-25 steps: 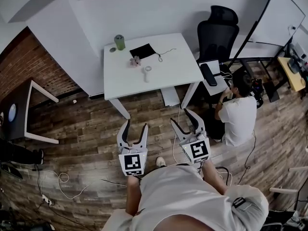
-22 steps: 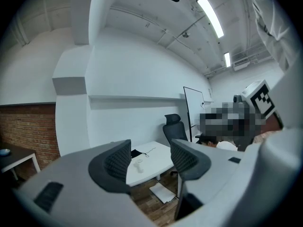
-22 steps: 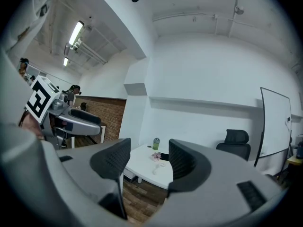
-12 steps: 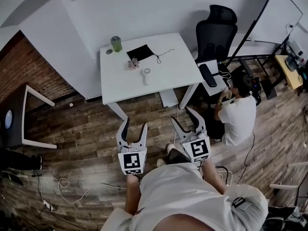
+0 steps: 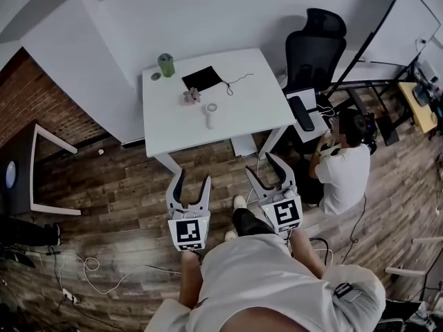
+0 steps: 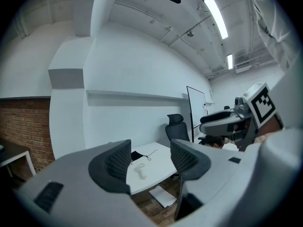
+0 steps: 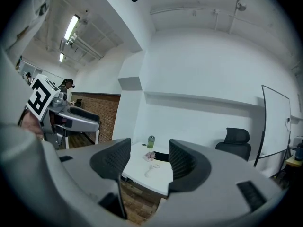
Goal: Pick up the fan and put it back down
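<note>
The fan (image 5: 210, 110) is lying on the white table (image 5: 242, 116), untouched. The left gripper (image 5: 192, 180) and right gripper (image 5: 263, 166) are hovering over the floor, well apart from the table. Both are standing with jaws parted and gripping nothing. Judgement: nothing is done; reaching, lifting and setting down are all remaining.
</note>
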The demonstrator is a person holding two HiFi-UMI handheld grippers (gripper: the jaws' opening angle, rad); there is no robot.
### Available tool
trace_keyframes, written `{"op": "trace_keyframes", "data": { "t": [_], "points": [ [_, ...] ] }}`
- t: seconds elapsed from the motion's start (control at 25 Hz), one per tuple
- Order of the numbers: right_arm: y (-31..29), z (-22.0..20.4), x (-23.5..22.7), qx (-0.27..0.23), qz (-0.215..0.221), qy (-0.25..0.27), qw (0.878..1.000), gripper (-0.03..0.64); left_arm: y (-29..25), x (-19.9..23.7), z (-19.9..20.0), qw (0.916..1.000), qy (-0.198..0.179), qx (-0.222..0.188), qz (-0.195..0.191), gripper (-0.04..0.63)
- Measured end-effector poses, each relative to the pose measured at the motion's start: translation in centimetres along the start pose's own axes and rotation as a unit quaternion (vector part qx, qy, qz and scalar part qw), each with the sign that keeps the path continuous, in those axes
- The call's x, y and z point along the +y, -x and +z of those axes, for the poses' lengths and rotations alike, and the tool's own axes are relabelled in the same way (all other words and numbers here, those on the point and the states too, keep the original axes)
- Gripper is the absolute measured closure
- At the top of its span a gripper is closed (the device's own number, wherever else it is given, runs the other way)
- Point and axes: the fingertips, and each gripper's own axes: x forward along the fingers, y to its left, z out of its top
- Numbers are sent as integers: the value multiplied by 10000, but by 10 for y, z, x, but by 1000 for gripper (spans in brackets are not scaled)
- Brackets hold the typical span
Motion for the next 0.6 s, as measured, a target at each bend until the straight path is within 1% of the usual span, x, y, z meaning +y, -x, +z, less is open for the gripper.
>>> {"op": "trace_keyframes", "data": {
  "t": [0.4,0.6],
  "points": [
    [-42,-5,-39,14,166,-97,9998,364,-52,7,7,9998,-41,97,168,342],
    [-67,-4,-59,-83,301,-134,9994,364,-80,11,12,9995,-87,132,271,342]
  ]
}}
